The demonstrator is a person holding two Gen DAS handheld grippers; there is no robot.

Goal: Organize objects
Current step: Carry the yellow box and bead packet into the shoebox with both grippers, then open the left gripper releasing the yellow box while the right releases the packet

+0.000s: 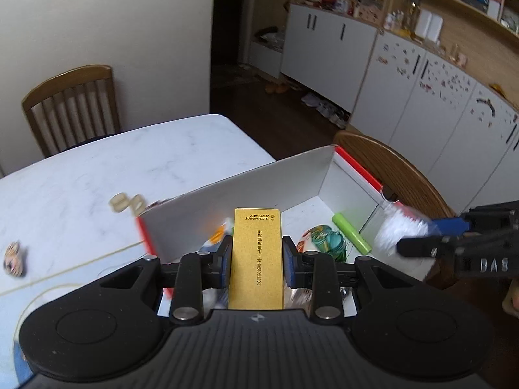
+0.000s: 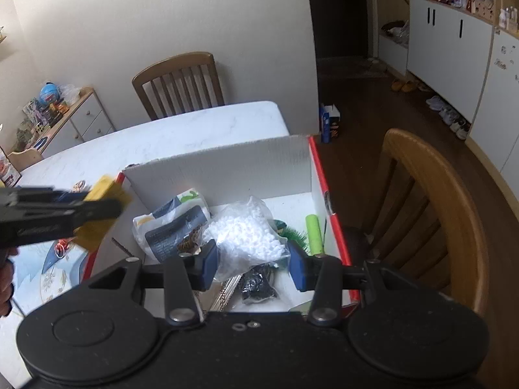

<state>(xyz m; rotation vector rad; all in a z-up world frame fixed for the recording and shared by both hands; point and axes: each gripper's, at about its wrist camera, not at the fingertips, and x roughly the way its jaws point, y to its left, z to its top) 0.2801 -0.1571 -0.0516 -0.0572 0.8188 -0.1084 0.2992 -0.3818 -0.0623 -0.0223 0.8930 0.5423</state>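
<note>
Left gripper: the left gripper [image 1: 257, 254] is clenched on a flat gold rectangular carton with dark printed text [image 1: 256, 253], its blue pads pressing the two long sides so the carton points forward, away from the camera; that side grip leaves the far end free to go down first
Gold carton's place: in the air over the near-left part of the open white cardboard box with red outer edges [image 1: 246, 181], not yet resting on anything; in the right wrist view it shows as a yellow blur at the box's left rim
Right gripper: the right gripper [image 2: 253, 265] grasps a clear plastic bag of small white pellets [image 2: 246, 236], the film pinched between the pads while the bulk bulges ahead of them; a soft bag is likely held by its gathered end so the weight hangs clear
Bag's place: above the box interior, seemingly not set down
Box contents: a white and blue printed pouch [image 2: 175, 223], a lime-green cylinder [image 2: 314, 231] by the right wall, a green tufted item and a small black crumpled piece, so the box looks like the collecting point
Table: the white marble-look tabletop [image 1: 97, 162] holds small loose trinkets outside the box, probably awaiting sorting
Likely step: both items being brought in for release
</note>
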